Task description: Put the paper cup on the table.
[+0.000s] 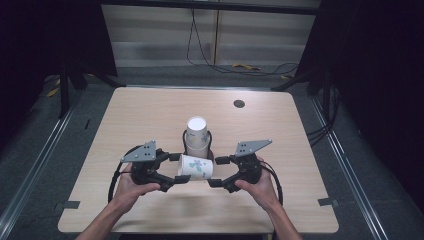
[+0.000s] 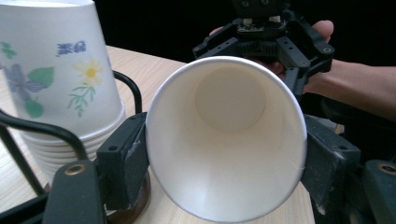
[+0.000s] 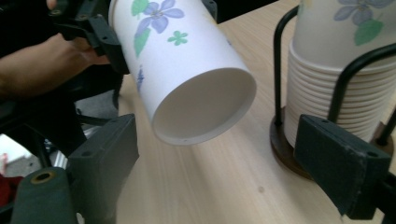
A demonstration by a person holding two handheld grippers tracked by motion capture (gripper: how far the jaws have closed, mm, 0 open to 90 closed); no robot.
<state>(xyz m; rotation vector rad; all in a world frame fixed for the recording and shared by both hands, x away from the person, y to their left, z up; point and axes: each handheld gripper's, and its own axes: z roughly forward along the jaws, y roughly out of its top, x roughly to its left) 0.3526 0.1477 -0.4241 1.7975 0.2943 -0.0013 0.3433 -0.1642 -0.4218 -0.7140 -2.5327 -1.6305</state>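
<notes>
A white paper cup (image 1: 196,166) printed with flowers lies on its side above the table, between my two grippers. My left gripper (image 1: 177,169) is shut on it, with its two black jaws pressing on either side of the cup's open mouth (image 2: 224,140). My right gripper (image 1: 216,171) faces the cup's base (image 3: 201,107) with its jaws wide apart, and neither pad touches the cup. Behind the held cup, a stack of the same cups (image 1: 197,135) stands upside down in a black wire holder (image 3: 345,79).
The wooden table (image 1: 150,110) has a round dark hole (image 1: 239,104) near its far right. The holder's round base (image 3: 280,144) rests on the table close to my right gripper's jaw. Cables lie on the floor behind the table.
</notes>
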